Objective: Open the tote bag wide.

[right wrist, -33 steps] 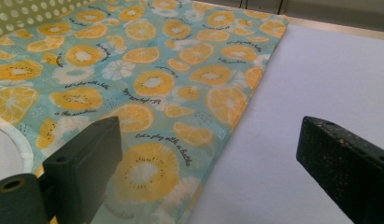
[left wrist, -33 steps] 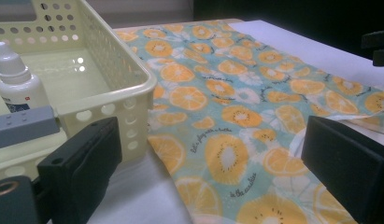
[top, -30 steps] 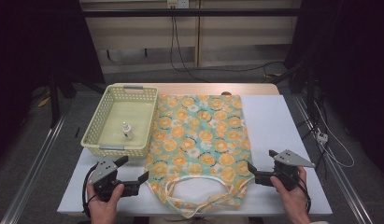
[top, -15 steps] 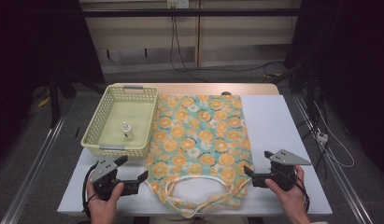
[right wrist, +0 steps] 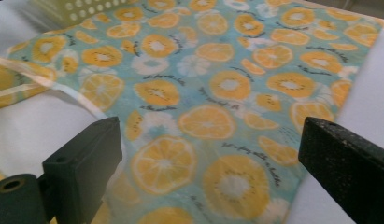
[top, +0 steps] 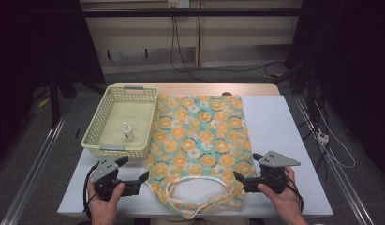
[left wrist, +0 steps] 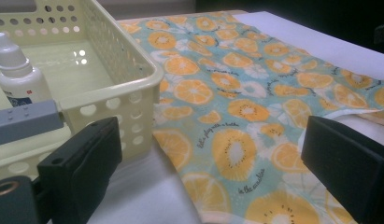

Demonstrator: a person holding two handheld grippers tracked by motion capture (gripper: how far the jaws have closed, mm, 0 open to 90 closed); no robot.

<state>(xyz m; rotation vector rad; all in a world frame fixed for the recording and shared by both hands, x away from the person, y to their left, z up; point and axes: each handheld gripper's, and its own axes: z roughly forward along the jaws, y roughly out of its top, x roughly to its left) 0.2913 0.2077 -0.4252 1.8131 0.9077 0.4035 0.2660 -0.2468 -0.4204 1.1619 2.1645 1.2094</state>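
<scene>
A tote bag (top: pixel 202 145) printed with orange slices on teal is spread flat on the white table (top: pixel 284 126), its opening and looped handles (top: pixel 195 206) turned toward the near edge. The left gripper (top: pixel 144 177) is held just beside the bag's near left corner, pointed at it; the right gripper (top: pixel 238 177) is held at the bag's near right corner, its tips over the fabric edge. Each is grasped from below by a hand — the left hand (top: pixel 103 206) and the right hand (top: pixel 284 199).

Left of the bag, touching its side edge, a pale yellow perforated basket (top: pixel 94 136) is placed, and a small white dropper bottle (top: pixel 128 131) is stood upright inside it. Beyond the bag's far edge a strip of wooden tabletop (top: pixel 195 89) is seen, then a grey floor with trailing black cables (top: pixel 181 51) and a dark surround.

In the left gripper view the jaws are spread wide — nothing is held between them, with the bag (left wrist: pixel 236 116) and basket wall (left wrist: pixel 124 93) ahead. In the right gripper view the jaws are likewise parted wide above the bag (right wrist: pixel 203 93), gripping nothing.
</scene>
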